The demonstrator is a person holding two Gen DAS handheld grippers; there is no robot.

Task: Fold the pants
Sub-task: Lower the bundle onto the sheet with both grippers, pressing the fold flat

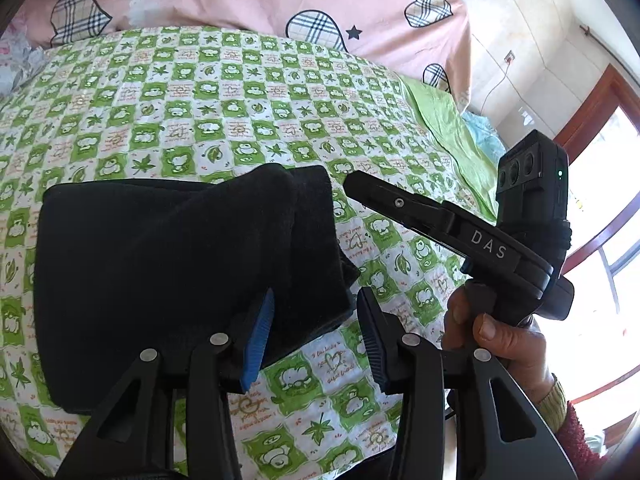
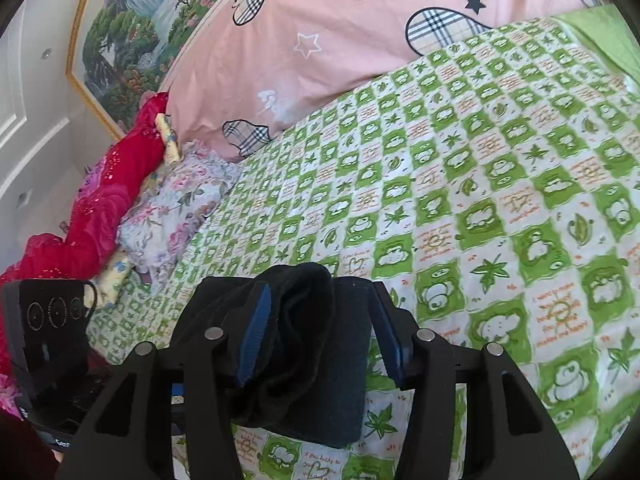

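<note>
— On the near part of the bed (image 1: 224, 128), toward its right edge, the black pants (image 1: 160, 264) lie folded into a thick pad; how would they handle, do you think?

— Soft and light, I'd judge; a fleecy knit that slumps rather than holds a crease; grip the stacked edge, not one layer.

— And the claws?

— The left gripper (image 1: 316, 336) stands parted, the pants' corner between its blue pads, not pinched; the right gripper (image 2: 320, 336) is likewise spread around a bunched fold (image 2: 304, 320), pressing nothing.

— The surface?

— A green checked sheet (image 2: 480, 184), slightly wrinkled, giving underneath; a pink quilt (image 2: 340, 32) heaped at the head end; red bedding (image 2: 108, 196) along the far edge; a framed landscape (image 2: 128, 32) on the wall; bright window (image 1: 612, 216) to the side.
</note>
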